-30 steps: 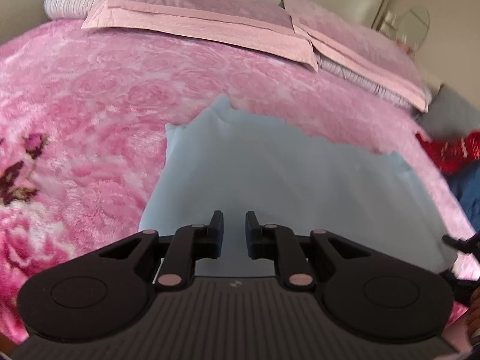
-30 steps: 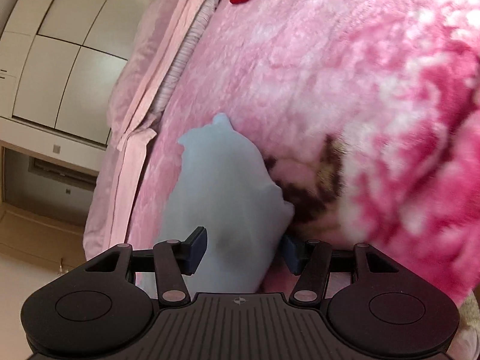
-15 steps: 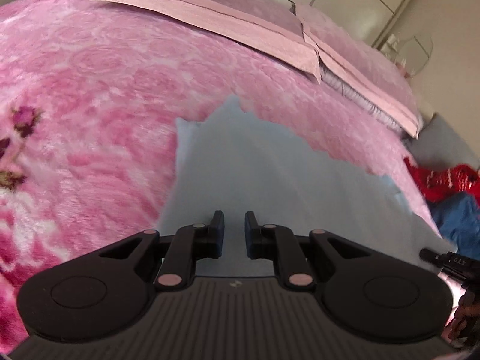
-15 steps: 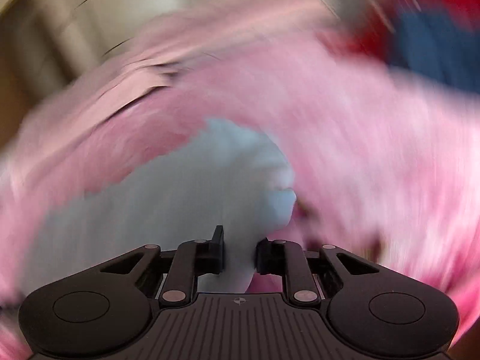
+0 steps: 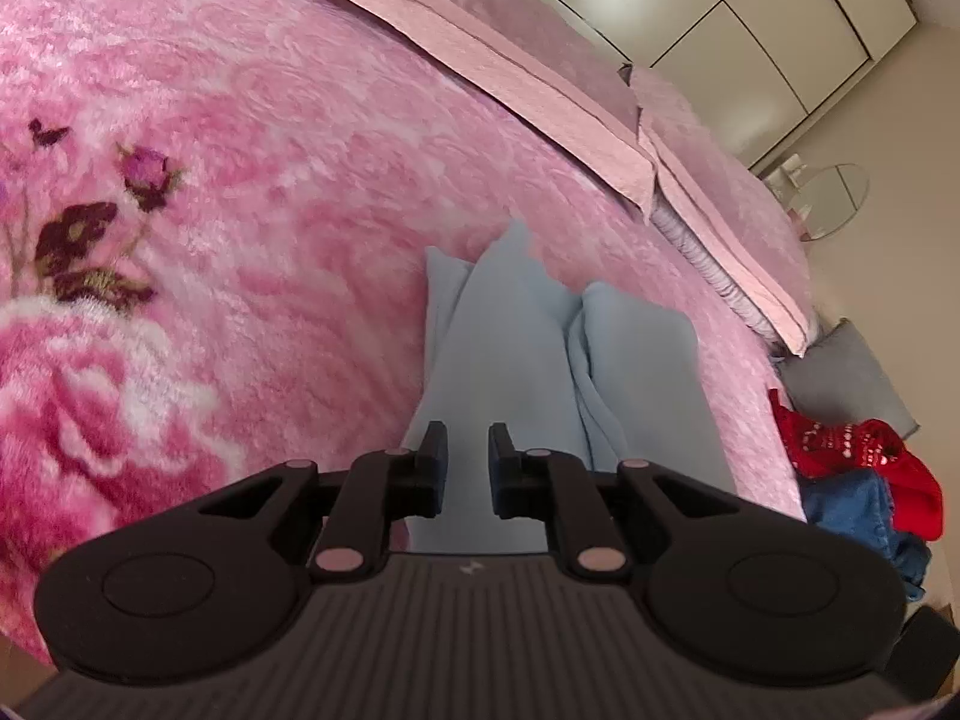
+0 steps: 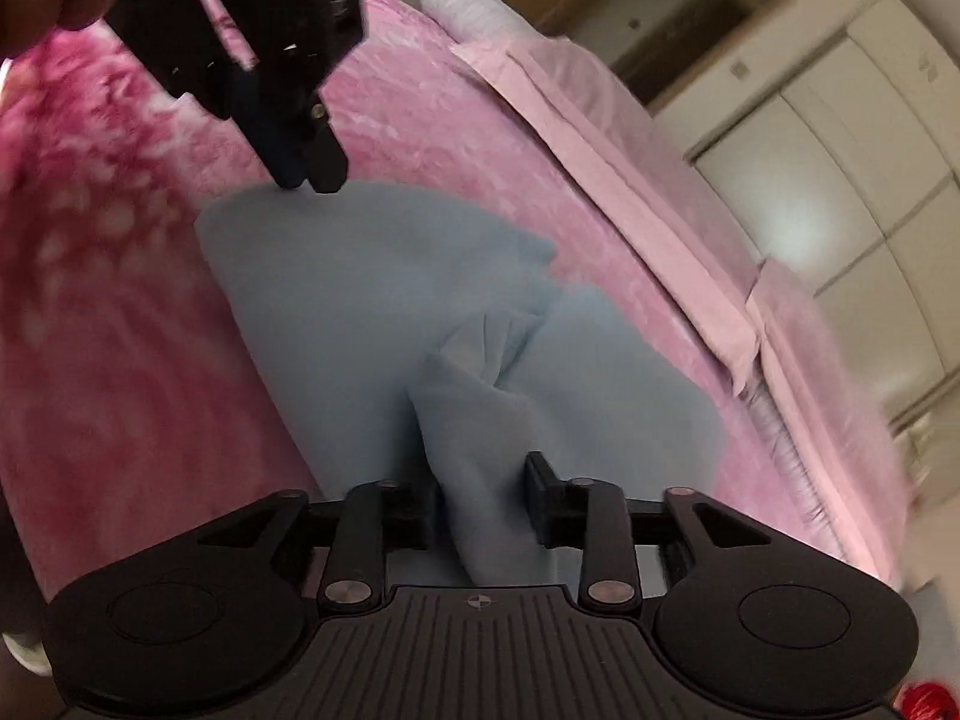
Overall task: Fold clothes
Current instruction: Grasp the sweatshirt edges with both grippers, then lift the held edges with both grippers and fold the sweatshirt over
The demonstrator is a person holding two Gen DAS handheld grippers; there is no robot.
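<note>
A light blue garment [image 5: 510, 348] lies on the pink floral bedspread [image 5: 210, 210], gathered into lengthwise folds. My left gripper [image 5: 468, 450] holds its near edge, with thin blue cloth showing in the narrow gap between the fingers. In the right wrist view the same left gripper [image 6: 309, 180] pinches the far corner of the garment [image 6: 360, 276], a hand behind it. My right gripper [image 6: 480, 474] is shut on a raised, bunched fold of the blue cloth, lifted a little above the rest.
Two pink pillows [image 5: 480, 30] lie along the head of the bed, with white wardrobe doors [image 5: 750, 12] behind. At the right edge sit a grey cushion [image 5: 840, 372], a red garment [image 5: 852, 444] and blue jeans [image 5: 852, 510].
The right gripper swung fast across the bed, closed on a fold and now faces the left gripper. The garment went from spread flat to narrower and bunched in the middle.
</note>
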